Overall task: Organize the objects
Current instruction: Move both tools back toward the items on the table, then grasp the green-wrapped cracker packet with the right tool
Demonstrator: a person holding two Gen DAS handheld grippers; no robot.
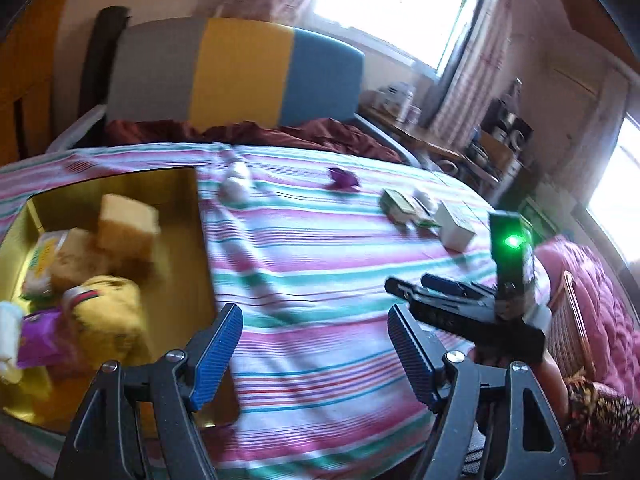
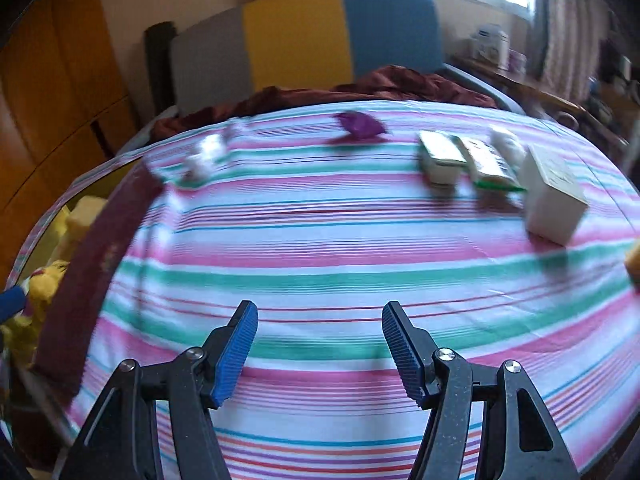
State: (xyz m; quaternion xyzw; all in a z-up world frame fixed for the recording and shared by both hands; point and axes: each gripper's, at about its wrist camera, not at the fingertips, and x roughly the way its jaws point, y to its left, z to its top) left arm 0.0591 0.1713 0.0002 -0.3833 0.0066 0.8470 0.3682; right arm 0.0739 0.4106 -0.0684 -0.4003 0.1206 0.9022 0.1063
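Striped cloth [image 2: 320, 240] in pink, green and white covers the bed, and both grippers hang above it with nothing between their blue pads. The left gripper [image 1: 314, 354] has its jaws spread wide and empty, at the near right edge of a gold-lined box [image 1: 188, 240] that sits on the left of the bed. Inside the box lie a tan sponge-like block [image 1: 128, 226], a yellow soft toy [image 1: 108, 312], a purple packet [image 1: 40, 336] and a pale printed packet [image 1: 42, 260]; motion blur hides finer detail. The right gripper [image 2: 320, 350] is likewise wide open and holds nothing, over bare cloth near the front edge; in the left wrist view it shows at the right with a green light on its body.

Still loose on the far half of the bed are a small white crumpled thing [image 2: 204, 160] at the left, a purple wrapper [image 2: 360, 124] in the middle, and at the right a cluster just beside one another: a green-and-white carton [image 2: 442, 160], a flat green-edged packet [image 2: 494, 168] and a taller white box [image 2: 554, 200]. The box's dark red wall [image 2: 92, 264] stands between the right gripper and the contents. A grey, yellow and blue headboard [image 2: 304, 36] rises behind rumpled maroon bedding [image 2: 380, 84].
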